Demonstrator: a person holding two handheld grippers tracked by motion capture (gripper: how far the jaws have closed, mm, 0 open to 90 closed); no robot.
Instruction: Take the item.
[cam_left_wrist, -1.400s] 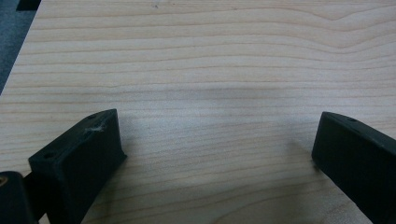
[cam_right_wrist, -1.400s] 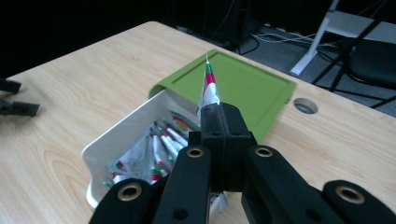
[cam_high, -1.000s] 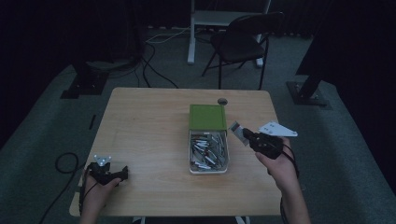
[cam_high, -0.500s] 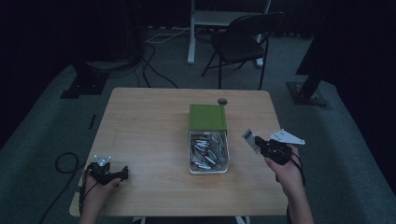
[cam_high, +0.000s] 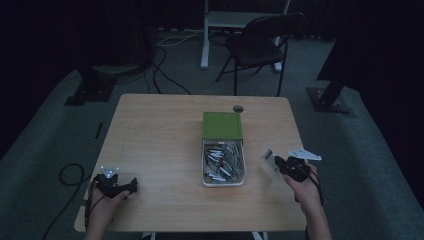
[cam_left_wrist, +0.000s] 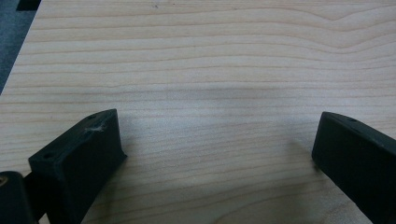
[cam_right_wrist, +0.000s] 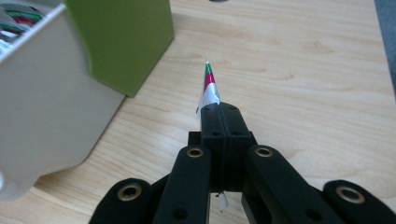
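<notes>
Fingers (cam_right_wrist: 219, 109) of the right gripper (cam_high: 281, 162) pinch a foil packet (cam_right_wrist: 209, 88), its long axis pointing toward upper frame; the box (cam_high: 223, 164) lies left. Left gripper (cam_high: 120, 184) rests open on the bench (cam_high: 160, 135), farther away.

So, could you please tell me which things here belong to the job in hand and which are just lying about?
Part of the job:
- right gripper, shut on a silver packet
- box of similar packets, its green lid open
- table

Lying about:
- left gripper, fingers open on bare wood
- small dark round thing behind the box
- folding chair
- floor cables
</notes>
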